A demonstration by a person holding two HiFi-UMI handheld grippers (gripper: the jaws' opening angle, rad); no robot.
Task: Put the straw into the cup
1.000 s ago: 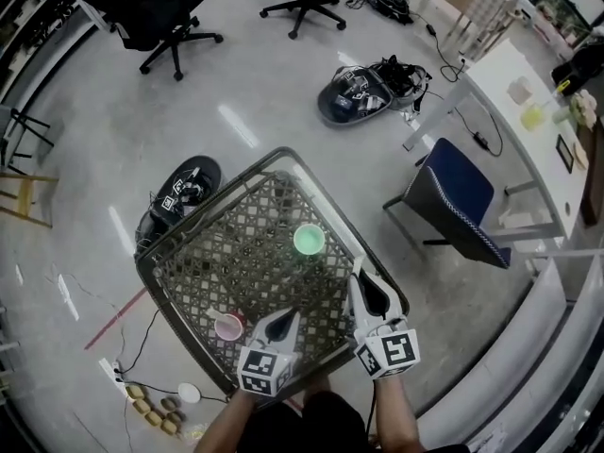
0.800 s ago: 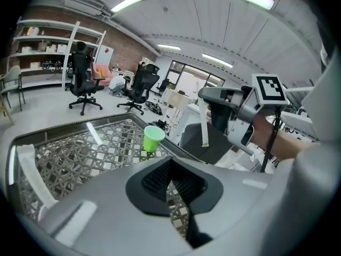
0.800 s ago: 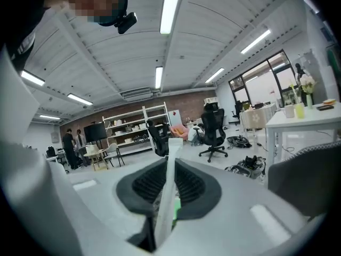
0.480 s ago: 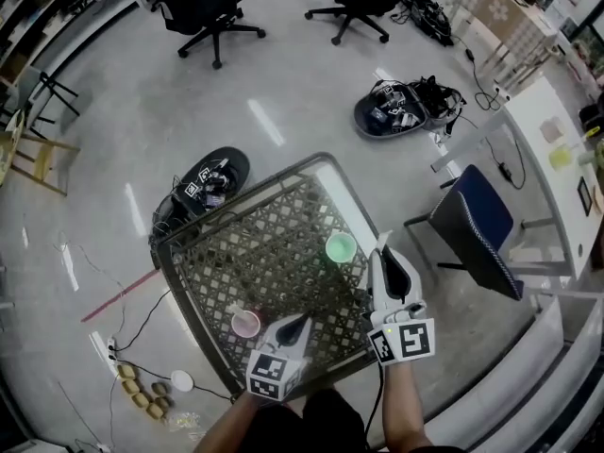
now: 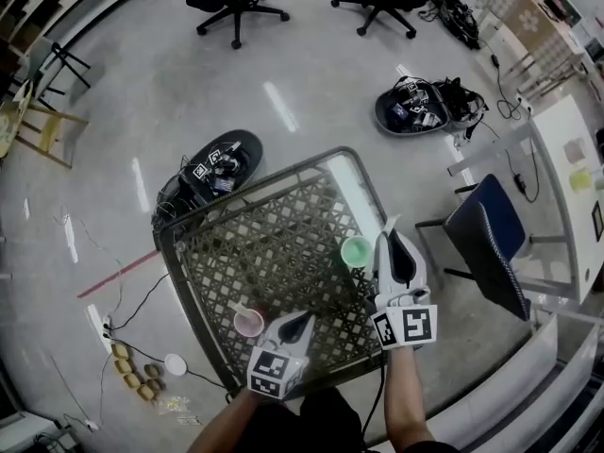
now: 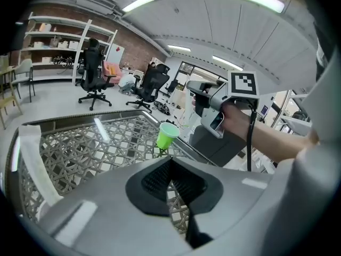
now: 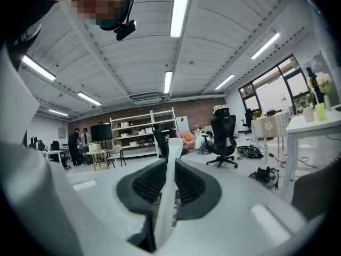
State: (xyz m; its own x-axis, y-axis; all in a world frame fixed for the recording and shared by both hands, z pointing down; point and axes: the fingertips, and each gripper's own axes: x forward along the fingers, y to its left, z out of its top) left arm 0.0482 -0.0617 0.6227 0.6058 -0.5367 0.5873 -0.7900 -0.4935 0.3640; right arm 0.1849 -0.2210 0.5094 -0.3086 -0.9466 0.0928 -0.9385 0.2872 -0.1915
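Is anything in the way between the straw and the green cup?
No, nothing I can see. The right gripper holds the straw just beside the green cup, with only air between them. The pink cup stands off to the side, near the left gripper.

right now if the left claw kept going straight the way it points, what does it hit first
Probably the table mesh just short of the green cup: the left claw tilts down towards it. The cup stands on the same line, so depth is hard to call.
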